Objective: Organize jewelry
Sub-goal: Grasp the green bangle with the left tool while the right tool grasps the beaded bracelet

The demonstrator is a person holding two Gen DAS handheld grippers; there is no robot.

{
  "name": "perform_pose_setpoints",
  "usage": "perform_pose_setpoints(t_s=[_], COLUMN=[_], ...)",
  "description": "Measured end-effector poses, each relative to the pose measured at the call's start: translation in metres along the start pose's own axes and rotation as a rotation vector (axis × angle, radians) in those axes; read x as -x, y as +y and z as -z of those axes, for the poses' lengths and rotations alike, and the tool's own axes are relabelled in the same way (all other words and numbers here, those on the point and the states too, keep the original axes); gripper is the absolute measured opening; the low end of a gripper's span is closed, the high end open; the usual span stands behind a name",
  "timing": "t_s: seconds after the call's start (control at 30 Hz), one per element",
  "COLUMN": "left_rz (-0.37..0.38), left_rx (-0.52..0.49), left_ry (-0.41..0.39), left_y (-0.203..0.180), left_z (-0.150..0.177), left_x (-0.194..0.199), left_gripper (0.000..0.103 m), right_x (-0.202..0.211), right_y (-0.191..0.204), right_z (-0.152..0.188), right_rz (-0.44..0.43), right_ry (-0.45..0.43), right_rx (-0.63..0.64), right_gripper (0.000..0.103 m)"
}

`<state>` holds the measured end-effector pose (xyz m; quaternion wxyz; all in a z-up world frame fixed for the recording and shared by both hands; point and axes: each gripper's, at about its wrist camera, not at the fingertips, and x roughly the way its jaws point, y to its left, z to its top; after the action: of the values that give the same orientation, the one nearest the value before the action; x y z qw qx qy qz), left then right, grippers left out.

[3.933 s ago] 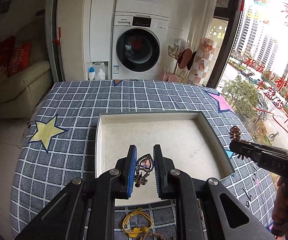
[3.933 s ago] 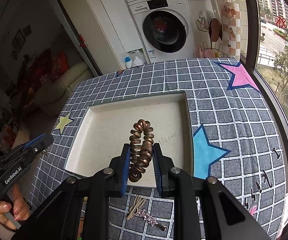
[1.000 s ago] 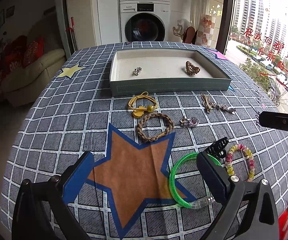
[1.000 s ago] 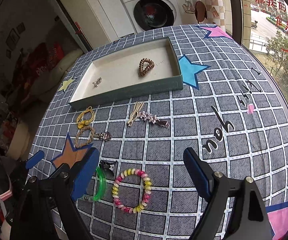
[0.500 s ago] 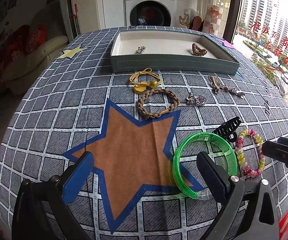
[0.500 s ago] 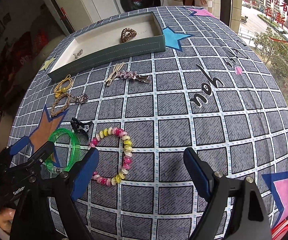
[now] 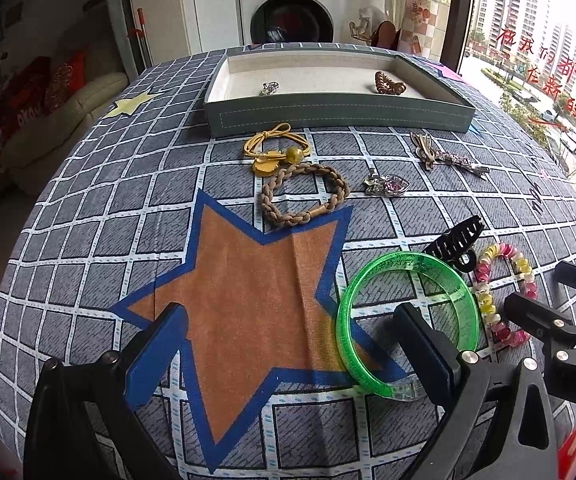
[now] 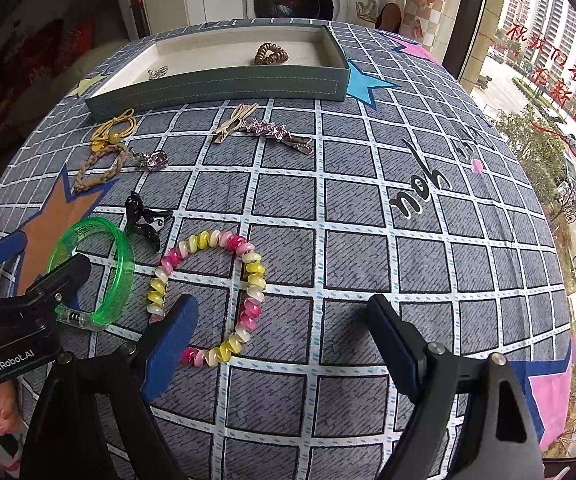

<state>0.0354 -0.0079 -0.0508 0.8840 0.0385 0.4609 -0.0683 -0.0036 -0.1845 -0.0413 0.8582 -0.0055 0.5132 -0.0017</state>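
Note:
My left gripper (image 7: 288, 340) is open, low over the orange star on the cloth. Its right finger (image 7: 420, 340) stands inside the green bangle (image 7: 346, 320), the left one outside; the pads are clear of it. My right gripper (image 8: 279, 308) is open above the pink-and-yellow spiral band (image 8: 249, 268), its left finger (image 8: 175, 324) covering the band's near-left part. The grey tray (image 7: 336, 114) at the far side holds a bronze coil tie (image 7: 390, 88) and a small pendant (image 7: 269, 88).
Between tray and grippers lie a yellow hair tie (image 7: 275, 148), a braided brown band (image 7: 304, 192), a heart pendant (image 7: 386, 184), two hair clips (image 7: 444, 156) and a black claw clip (image 7: 456, 240). A window bounds the right side. A washing machine stands behind the table.
Earlier each gripper held a piece over the tray; both pieces now lie in it. Over the last second both open grippers sank toward the bangle and the spiral band.

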Motion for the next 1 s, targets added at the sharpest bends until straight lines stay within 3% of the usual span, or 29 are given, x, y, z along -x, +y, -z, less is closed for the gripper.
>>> perform_pose_setpoints(t_s=[0.23,0.43,0.6,0.63,0.7,0.77,1.0], left_rz=[0.046,0.081,0.096,0.097,0.107,0.125,0.151], left_rx=[-0.045,-0.071,-0.103,-0.107,-0.103,-0.088,-0.055], left_ry=[-0.004,-0.004,-0.001,0.001,0.007,0.014,-0.003], left_y=[-0.011,-0.020,-0.027,-0.028,-0.028,-0.025,-0.015], left_z=[0.001,-0.004,-0.005,-0.005,-0.005,-0.006,-0.005], left_x=[0.004,0.008,0.011,0.011,0.011,0.013,0.023], left_gripper=[0.098,0.069,0.025,0.022,0.021,0.020,0.020], right_x=[0.005,0.006,0.007,0.008,0.008,0.008,0.012], right_y=[0.007,0.014,0.014,0.015,0.017,0.018,-0.001], right_z=[0.001,0.001,0.000,0.000,0.000,0.000,0.000], right_rz=[-0.018,-0.034,-0.033,-0.033,-0.038,-0.039,-0.090], right_ry=[-0.007,0.000,0.007,0.008,0.011,0.011,0.002], right_rx=[0.039,0.065,0.067,0.070,0.081,0.089,0.005], right_gripper=[0.069,0.053,0.039,0.034,0.019,0.010,0.010])
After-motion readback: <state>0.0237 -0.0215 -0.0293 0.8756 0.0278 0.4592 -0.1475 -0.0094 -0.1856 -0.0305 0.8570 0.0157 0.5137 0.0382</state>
